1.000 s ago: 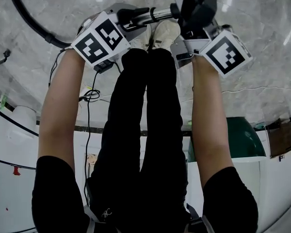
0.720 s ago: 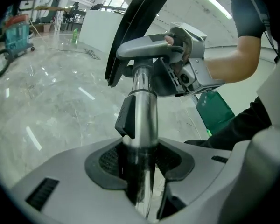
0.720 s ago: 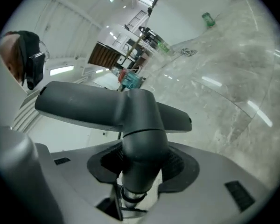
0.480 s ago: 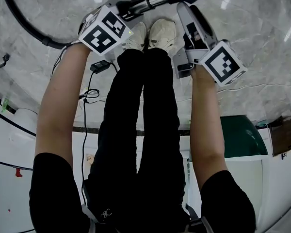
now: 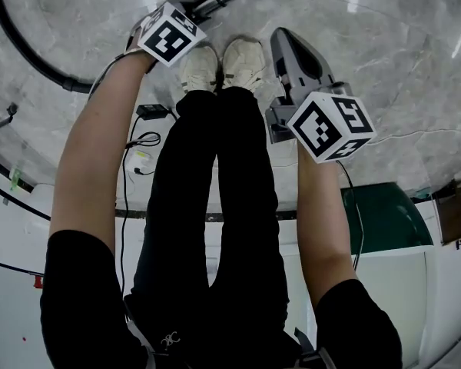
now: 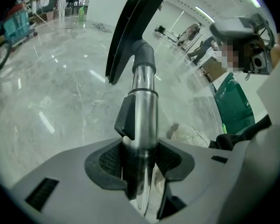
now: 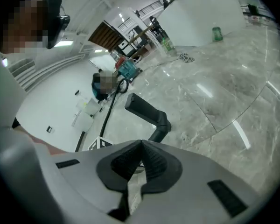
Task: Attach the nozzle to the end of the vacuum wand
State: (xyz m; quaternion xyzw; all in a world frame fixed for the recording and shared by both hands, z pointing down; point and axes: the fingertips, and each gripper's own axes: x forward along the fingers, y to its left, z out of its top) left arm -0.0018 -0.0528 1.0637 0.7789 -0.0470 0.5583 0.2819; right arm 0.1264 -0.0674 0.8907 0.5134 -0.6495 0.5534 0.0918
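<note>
Tongs are sitting in both of the person's hands. The left tongs (image 6: 140, 160) are squeezing the shiny vacuum wand (image 6: 142, 97) tight, with one dark pad pressing on each side of the metal tube. The wand is running straight out past the tips of the left tongs. The black nozzle (image 6: 130, 27) is sitting on its far end, joined on by a bent black neck. The nozzle is hanging well out in front of these tongs and is not touching them. The left tongs are pointing down at the grey marble floor (image 5: 384, 52). A black hose (image 5: 15, 48) is starting near the left tongs and curving away over the floor.

The right tongs (image 7: 141, 155) have just been closing. They are clenched, pad against pad, with nothing between them. The nozzle is showing a little way beyond their tips, apart from them. The right tongs are pointing down at the floor too, well apart from the wand. The person's white shoes (image 5: 202, 66) are standing between the two tongs, closer to the left ones
</note>
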